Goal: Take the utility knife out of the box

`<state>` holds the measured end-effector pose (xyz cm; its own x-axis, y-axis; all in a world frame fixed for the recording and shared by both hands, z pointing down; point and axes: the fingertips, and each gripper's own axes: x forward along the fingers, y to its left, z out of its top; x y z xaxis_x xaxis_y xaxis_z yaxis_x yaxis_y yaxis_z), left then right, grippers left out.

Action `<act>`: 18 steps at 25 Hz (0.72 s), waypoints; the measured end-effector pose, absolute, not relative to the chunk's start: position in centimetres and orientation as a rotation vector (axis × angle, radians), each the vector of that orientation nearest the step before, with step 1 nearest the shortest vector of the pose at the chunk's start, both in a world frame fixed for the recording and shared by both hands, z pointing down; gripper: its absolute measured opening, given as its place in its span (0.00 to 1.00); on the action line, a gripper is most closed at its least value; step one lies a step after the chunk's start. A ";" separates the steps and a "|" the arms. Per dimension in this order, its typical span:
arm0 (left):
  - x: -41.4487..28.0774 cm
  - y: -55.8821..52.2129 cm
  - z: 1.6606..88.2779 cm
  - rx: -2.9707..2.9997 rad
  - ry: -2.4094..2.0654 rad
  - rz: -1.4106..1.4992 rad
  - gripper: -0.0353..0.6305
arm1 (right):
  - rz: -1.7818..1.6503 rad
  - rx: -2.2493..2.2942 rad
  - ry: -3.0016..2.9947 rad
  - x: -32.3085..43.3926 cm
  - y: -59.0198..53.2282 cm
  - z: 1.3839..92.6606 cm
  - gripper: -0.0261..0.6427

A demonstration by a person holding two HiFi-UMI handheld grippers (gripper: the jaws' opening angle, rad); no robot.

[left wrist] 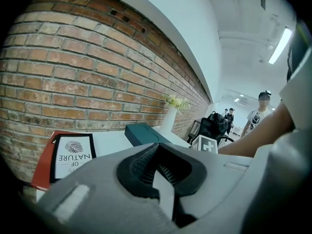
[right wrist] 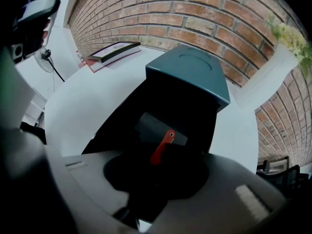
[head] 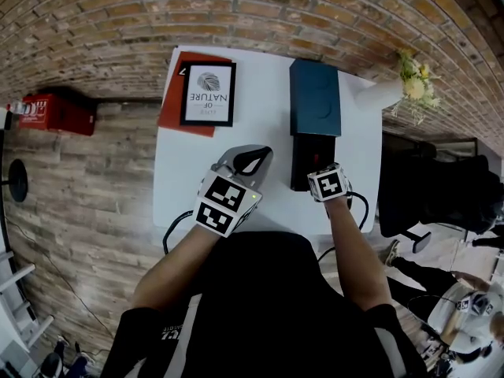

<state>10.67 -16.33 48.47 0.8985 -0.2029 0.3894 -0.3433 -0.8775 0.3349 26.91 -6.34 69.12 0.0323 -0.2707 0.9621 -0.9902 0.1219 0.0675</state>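
An open black box (head: 313, 157) lies on the white table (head: 181, 172), with its teal lid (head: 315, 97) just beyond it. Inside the box, the utility knife (right wrist: 146, 129) shows as a dark grey body with a red lever (right wrist: 163, 146). My right gripper (right wrist: 158, 164) points steeply down into the box, jaws apart on either side of the red lever; no pad is seen pressing on it. In the head view its marker cube (head: 328, 183) covers the jaws. My left gripper (head: 264, 153) hovers left of the box, tips together, holding nothing.
A framed "OF NATURE" print (head: 209, 93) lies on a red book at the table's far left. A white vase with flowers (head: 394, 91) stands at the far right by the brick wall. Cables hang off the near edge. People and a black chair (left wrist: 214, 126) are to the right.
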 end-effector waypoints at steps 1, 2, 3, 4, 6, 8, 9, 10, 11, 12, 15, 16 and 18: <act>10.6 -16.3 48.5 2.659 -0.399 0.486 0.06 | 0.919 1.314 -1.449 26.6 -6.6 69.1 0.19; 10.6 -16.2 48.6 2.657 -0.398 0.485 0.06 | 0.904 1.298 -1.471 26.4 -6.8 69.1 0.18; 10.5 -16.2 48.6 2.654 -0.399 0.482 0.06 | 0.890 1.279 -1.488 26.3 -6.8 69.1 0.17; 10.4 -16.3 48.6 2.652 -0.399 0.480 0.06 | 0.878 1.259 -1.499 26.3 -6.7 69.2 0.15; 10.3 -16.3 48.7 2.649 -0.399 0.478 0.06 | 0.883 1.244 -1.513 26.4 -6.4 69.2 0.15; 10.0 -16.6 48.7 2.648 -0.403 0.478 0.06 | 0.931 1.272 -1.516 26.6 -6.2 68.9 0.20; 9.9 -16.8 48.7 2.649 -0.409 0.477 0.06 | 0.948 1.284 -1.510 26.7 -6.2 68.8 0.23; 9.7 -17.0 48.8 2.648 -0.414 0.476 0.06 | 0.955 1.289 -1.497 26.9 -6.2 68.8 0.26; 9.6 -17.1 48.8 2.645 -0.418 0.476 0.06 | 0.954 1.286 -1.480 27.1 -6.3 68.9 0.30; 9.5 -17.2 48.9 2.642 -0.420 0.476 0.06 | 0.949 1.275 -1.468 27.2 -6.4 69.0 0.32; 9.4 -17.0 48.9 2.632 -0.415 0.477 0.06 | 0.924 1.224 -1.479 27.0 -6.7 69.1 0.30; 9.4 -17.0 49.0 2.628 -0.413 0.478 0.06 | 0.917 1.208 -1.488 26.9 -6.8 69.1 0.30; 9.3 -17.0 49.2 2.621 -0.410 0.479 0.06 | 0.905 1.185 -1.500 26.8 -6.9 69.1 0.29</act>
<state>9.32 -16.99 49.18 0.8961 -0.2048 0.3938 -0.3578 -0.8584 0.3677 26.77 -6.91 69.13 -0.0408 -0.2368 0.9707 -0.9691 0.2459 0.0192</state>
